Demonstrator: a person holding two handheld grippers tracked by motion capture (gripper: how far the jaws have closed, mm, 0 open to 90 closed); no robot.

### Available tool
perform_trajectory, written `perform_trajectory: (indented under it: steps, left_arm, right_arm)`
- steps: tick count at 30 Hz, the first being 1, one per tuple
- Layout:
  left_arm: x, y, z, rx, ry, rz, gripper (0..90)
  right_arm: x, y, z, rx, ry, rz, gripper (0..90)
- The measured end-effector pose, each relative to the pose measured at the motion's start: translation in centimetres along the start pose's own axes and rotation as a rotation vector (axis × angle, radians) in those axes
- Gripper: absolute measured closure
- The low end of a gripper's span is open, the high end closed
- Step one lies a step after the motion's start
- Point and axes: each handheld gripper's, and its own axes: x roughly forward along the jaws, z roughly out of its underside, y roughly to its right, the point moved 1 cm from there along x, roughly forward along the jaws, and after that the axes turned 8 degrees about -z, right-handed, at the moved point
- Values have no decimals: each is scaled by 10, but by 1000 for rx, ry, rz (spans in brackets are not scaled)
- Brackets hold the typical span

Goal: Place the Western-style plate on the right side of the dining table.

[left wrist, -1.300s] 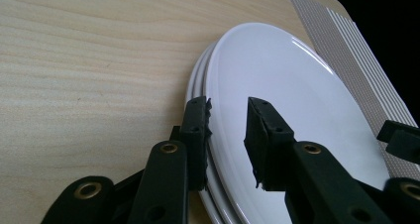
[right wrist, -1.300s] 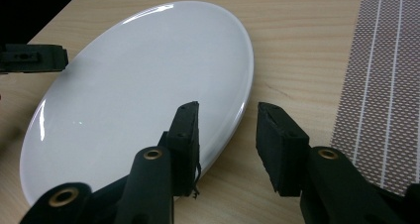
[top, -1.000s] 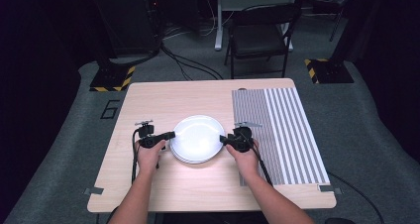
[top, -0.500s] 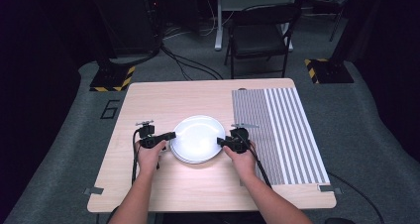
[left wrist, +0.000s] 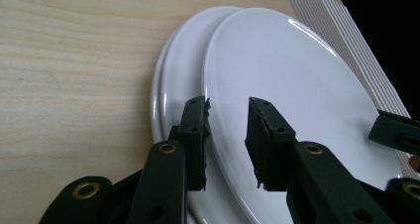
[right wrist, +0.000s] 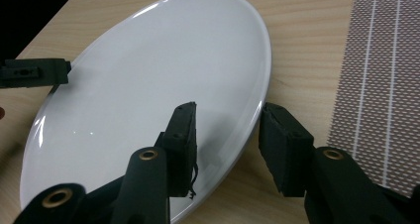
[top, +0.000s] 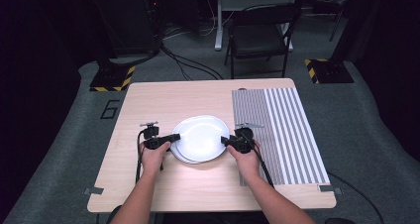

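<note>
Gripping opposite rims of the top white plate (top: 200, 136), both grippers sat at mid-table. The left gripper (top: 174, 137) had come in from the plate's left edge, the right gripper (top: 225, 141) from its right edge, so the plate lay between them, crosswise to the person.

Left gripper view: jaws drawn narrow, one pad above and one pad below the top plate (left wrist: 292, 100), straddling its rim. I judged them clamped on it. Beneath, the lower plates (left wrist: 171, 90) of the stack showed as offset rims, so the top plate seemed tipped or slid slightly off the pile.

Right gripper view: jaws also narrow, straddling the rim of the same plate (right wrist: 163, 85); the inner pad lay against the plate's face, the outer pad (right wrist: 282, 144) stood just off the edge. Contact on that side could not be told for certain; I took it as a grip.

A round plate has no long axis; the line that mattered ran rim to rim between the two hands. Both were equally near.

Open room: bare wooden table (top: 163, 100) lay beyond and to the left; the striped placemat (top: 282, 130) lay just right of the right gripper, clear of objects. Judgement: the mat was the nearest free spot, and the lift needed both hands level.
</note>
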Motion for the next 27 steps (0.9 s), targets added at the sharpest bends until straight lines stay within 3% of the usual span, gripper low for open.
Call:
perform_trajectory:
  steps: [10, 18, 21, 27]
  left_arm:
    - [6, 10, 7, -10, 1, 23, 681]
    - [9, 16, 10, 19, -21, 38, 660]
    - [10, 17, 14, -16, -25, 45, 647]
    - [8, 17, 16, -19, -25, 49, 619]
  right_arm:
    - [-12, 5, -2, 10, 26, -2, 577]
    - [-19, 11, -4, 26, 49, 2, 546]
    - [-21, 12, -2, 12, 40, 5, 529]
    - [-26, 9, 7, 18, 48, -8, 530]
